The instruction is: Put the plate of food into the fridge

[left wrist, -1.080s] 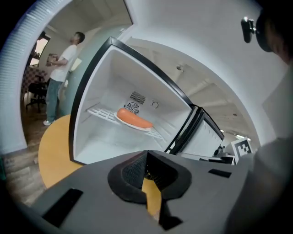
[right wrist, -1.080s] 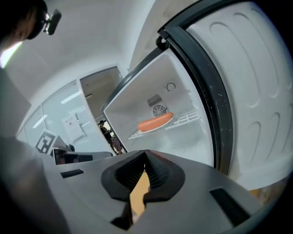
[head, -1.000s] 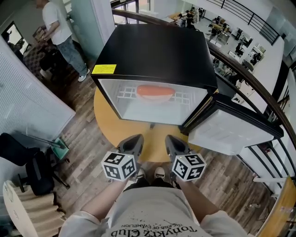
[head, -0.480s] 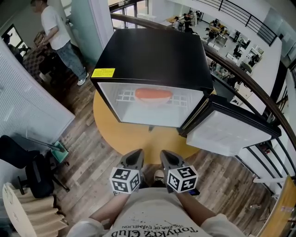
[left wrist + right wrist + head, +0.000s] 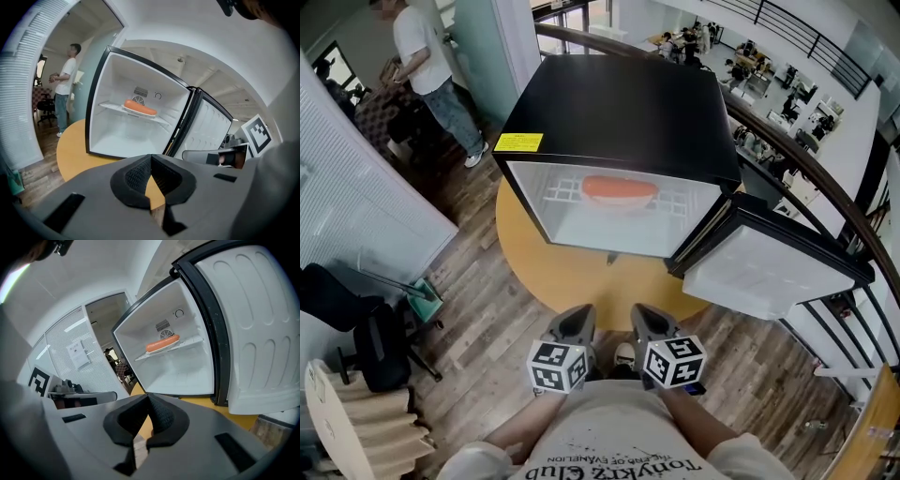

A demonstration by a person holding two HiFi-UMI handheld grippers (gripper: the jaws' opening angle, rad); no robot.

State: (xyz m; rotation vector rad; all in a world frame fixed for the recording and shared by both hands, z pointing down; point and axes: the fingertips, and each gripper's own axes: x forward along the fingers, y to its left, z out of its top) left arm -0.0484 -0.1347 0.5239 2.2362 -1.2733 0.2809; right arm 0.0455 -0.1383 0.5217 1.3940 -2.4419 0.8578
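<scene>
left gripper and right gripper are both clenched on nothing, plate of food already sits on the fridge shelf, so I'd just push the open door shut from its outer edge, slow and even

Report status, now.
Left gripper and right gripper shut, empty. Orange plate of food on white wire shelf in black fridge. Door open; nothing blocking.

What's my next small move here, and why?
Probably swing the right claw toward the open fridge door to push it shut. The plate of food already sits on the shelf inside, and both it and the left claw are shut and empty.
</scene>
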